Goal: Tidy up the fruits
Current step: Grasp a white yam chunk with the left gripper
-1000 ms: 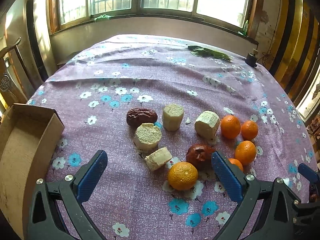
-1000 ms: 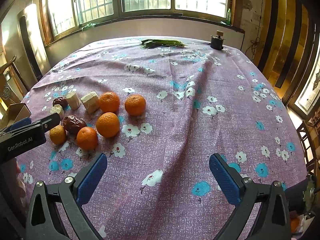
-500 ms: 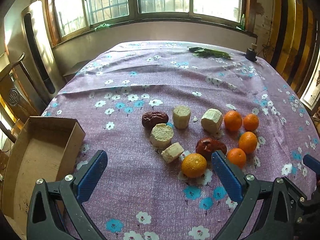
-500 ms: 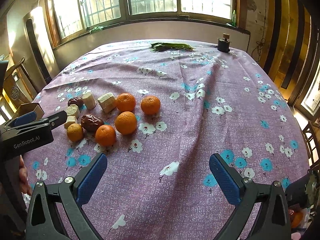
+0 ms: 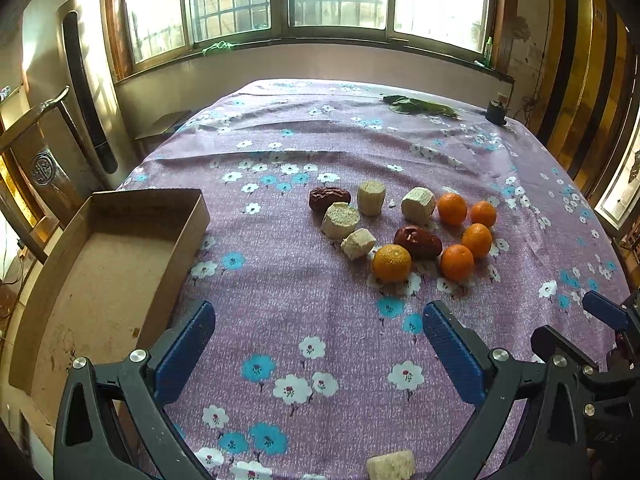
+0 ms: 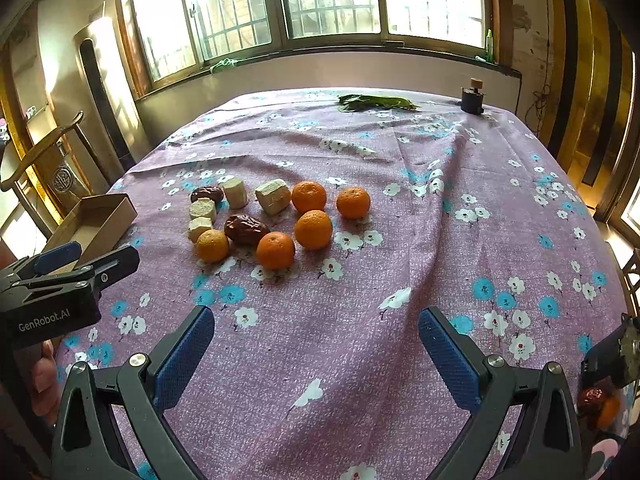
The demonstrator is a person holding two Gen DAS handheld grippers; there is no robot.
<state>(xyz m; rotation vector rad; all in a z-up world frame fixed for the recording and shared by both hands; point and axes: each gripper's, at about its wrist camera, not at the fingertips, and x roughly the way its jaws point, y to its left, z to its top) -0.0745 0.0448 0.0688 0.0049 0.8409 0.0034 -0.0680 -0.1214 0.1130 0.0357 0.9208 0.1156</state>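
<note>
Several oranges [image 5: 391, 263] [image 6: 313, 229], two dark red dates [image 5: 418, 241] [image 6: 245, 229] and several pale cut chunks [image 5: 341, 220] [image 6: 273, 196] lie clustered on the purple flowered cloth. Another pale chunk [image 5: 391, 466] sits near the front edge. An open cardboard box [image 5: 108, 264] [image 6: 94, 224] stands left of the pile. My left gripper [image 5: 318, 354] is open, held well short of the fruit with nothing between its fingers. My right gripper [image 6: 316, 356] is open too, hovering over bare cloth in front of the pile.
Green leaves [image 6: 376, 102] and a small dark jar [image 6: 472, 98] sit at the table's far edge under the windows. A wooden chair [image 5: 36, 152] stands left of the table. The left gripper's body [image 6: 60, 292] and a hand show at the right view's left side.
Both grippers have drawn back and risen from the fruit pile, so more cloth and the whole box show. The fruit has not moved.
</note>
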